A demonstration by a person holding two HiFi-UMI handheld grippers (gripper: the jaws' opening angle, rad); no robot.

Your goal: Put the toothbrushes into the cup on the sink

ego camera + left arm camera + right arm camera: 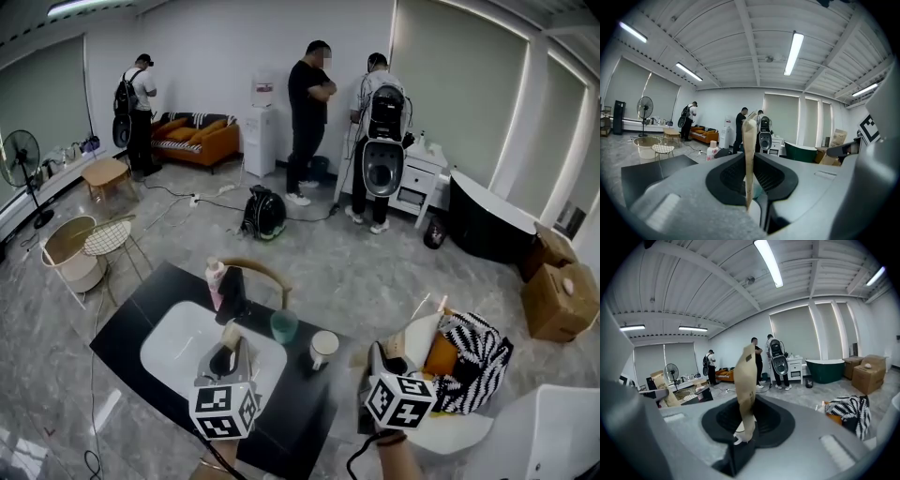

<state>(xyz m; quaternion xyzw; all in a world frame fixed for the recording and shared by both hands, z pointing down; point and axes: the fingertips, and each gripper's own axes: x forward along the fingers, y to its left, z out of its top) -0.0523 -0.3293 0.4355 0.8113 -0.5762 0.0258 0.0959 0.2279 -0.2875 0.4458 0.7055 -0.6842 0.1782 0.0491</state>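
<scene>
- The left gripper [749, 182] has its jaws clenched on a toothbrush in a tan paper wrapper [749, 140]. It stands upright between the black pads and rises well above them.
- The right gripper [746, 430] grasps a second paper-wrapped toothbrush [748, 376] in the same way, near upright, with its top bowed slightly.
- In the head view the left gripper hangs over the near edge of the white sink basin [173, 342], which is set in a black counter [131, 328].
- The right gripper is off the counter's right corner, just beside a black-and-white patterned fabric [480, 361].
- A teal cup [284, 325] and a white cup [323, 347] stand near each other on the counter to the right of the basin. Both are apart from the wrapped toothbrushes.
- A pink bottle [216, 281] stands at the counter's far edge.
- Farther off, three people [309, 112] stand on the floor, one near an orange sofa [197, 139].
</scene>
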